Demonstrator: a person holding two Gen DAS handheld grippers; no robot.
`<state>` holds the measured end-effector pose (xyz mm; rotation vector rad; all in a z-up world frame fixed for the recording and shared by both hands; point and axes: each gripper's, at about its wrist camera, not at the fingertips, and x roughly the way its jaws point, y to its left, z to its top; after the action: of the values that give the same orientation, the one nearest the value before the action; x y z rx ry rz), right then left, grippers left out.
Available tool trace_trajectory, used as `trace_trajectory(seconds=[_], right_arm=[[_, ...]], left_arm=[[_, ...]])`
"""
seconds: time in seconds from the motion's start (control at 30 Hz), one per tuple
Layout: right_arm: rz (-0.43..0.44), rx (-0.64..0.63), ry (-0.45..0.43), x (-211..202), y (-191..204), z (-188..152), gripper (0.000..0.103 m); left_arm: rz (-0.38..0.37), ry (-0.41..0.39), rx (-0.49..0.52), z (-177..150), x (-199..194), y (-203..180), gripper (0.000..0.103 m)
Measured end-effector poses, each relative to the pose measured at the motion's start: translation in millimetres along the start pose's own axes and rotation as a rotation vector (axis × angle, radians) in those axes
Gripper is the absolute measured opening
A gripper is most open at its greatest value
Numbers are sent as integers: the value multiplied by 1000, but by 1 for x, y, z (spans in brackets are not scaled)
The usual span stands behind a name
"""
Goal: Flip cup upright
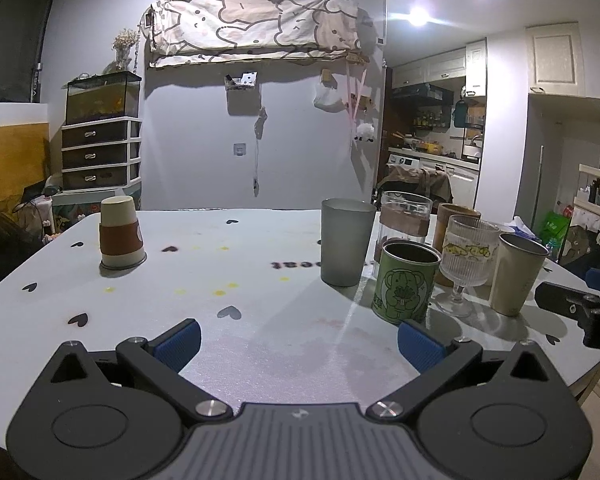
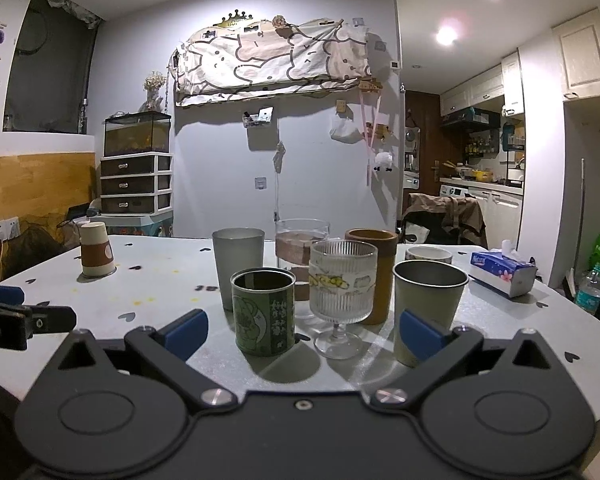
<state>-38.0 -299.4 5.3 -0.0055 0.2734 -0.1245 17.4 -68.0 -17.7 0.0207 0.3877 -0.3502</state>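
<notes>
Nothing was done yet: my left tongs [image 1: 298,340] and right tongs [image 2: 304,332] gaped empty, the paper cup [image 1: 121,233] stood inverted.

- On the bench [image 1: 260,248], dark letters printed upside down from here, partly hidden behind the frosted grey cup [image 1: 346,240]; only "eat" can be made out.
- On the blue tissue box [image 2: 502,270], a white brand word, too small to read for sure.
- On the green tin [image 2: 264,312], characters too blurred to read.
</notes>
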Motion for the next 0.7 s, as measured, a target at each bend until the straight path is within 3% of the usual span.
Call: trace_trajectory(seconds=[0.7], right_arm=[[7, -2, 6, -2, 1, -1, 103]], left_arm=[[4, -3, 6, 1, -2, 1, 103]])
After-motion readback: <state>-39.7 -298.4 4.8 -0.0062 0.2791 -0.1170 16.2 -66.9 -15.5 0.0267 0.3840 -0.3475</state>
